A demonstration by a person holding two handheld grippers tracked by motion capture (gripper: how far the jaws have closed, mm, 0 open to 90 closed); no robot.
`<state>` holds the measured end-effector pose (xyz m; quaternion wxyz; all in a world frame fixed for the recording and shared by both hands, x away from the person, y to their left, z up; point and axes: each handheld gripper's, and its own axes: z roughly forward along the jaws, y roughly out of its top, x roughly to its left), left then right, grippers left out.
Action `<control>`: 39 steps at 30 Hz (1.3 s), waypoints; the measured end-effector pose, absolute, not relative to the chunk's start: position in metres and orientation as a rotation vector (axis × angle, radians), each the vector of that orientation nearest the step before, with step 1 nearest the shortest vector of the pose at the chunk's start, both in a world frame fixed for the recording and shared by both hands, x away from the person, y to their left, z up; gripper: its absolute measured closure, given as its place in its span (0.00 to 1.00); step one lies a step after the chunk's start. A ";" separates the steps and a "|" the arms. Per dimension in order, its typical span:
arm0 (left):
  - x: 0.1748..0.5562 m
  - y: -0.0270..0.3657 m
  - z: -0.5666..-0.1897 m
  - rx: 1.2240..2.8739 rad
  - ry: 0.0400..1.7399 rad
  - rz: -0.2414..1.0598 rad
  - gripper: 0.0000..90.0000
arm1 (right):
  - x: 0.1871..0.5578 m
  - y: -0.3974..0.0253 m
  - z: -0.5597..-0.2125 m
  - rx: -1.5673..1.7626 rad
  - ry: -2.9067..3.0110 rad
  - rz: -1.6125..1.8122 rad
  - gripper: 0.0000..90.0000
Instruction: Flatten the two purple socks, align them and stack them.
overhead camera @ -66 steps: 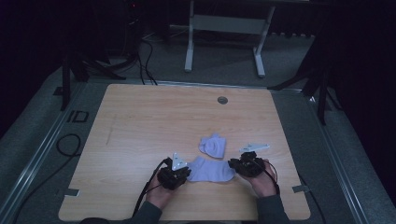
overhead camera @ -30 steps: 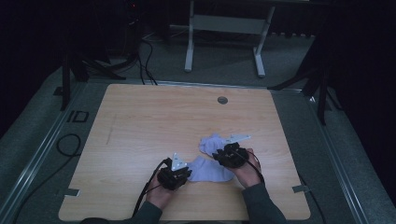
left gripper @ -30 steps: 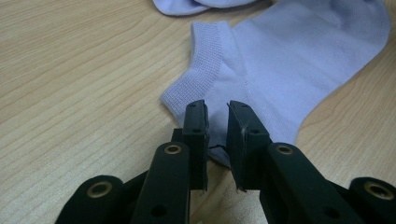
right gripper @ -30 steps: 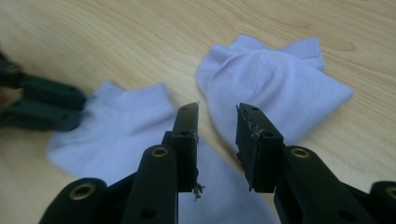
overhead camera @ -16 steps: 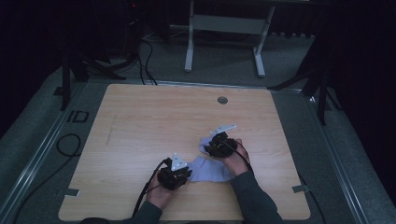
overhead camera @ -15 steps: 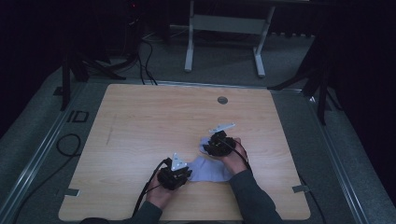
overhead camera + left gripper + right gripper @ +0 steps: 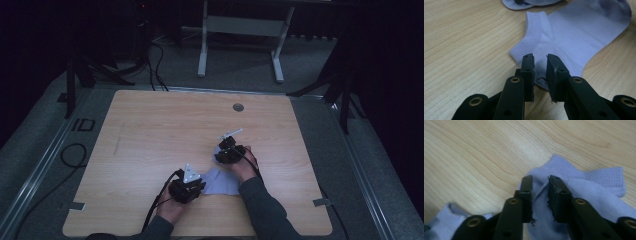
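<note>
Gripping two lilac ankle socks on wooden table [image 7: 150, 130], one per gripper. Left gripper [image 7: 540, 65] low at flat sock [image 7: 579, 37], jaws nearly closed with a narrow gap, edge of sock's heel side pinched between the tips; also seen in high view as left gripper [image 7: 186, 189] touching flat sock [image 7: 222, 181] at its left end, near table's front edge. Flat sock lying spread out, ribbed cuff [image 7: 531, 37] pointing away from the jaws, toe end off toward upper right in left gripper view. Right gripper [image 7: 540, 185] on second sock [image 7: 584, 195], jaws nearly closed, a fold of fabric bunched up between them, ribbed cuff [image 7: 604, 178] just beyond the right jaw. In high view, right gripper [image 7: 229, 150] just behind flat sock, farther from table's front edge, second sock [image 7: 218, 156] mostly hidden under gripper and right hand [image 7: 244, 167]. Socks close together, touching or not cannot tell. Corner of flat sock [image 7: 449, 220] at lower left of right gripper view. Round grommet [image 7: 238, 107] near table's far edge, well apart from both socks. Cable [image 7: 155, 210] trailing from left gripper toward table's front edge.
</note>
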<state>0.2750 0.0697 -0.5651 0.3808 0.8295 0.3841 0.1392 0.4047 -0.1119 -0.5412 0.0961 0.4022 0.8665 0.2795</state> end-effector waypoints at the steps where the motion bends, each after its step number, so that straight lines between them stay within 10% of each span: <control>1: 0.275 0.070 -0.565 2.118 0.980 0.357 0.85 | 0.405 -0.112 -0.541 1.194 2.572 0.828 0.86; 39: 0.275 0.070 -0.565 2.119 0.976 0.354 0.84 | 0.393 -0.117 -0.530 1.165 2.618 0.957 0.97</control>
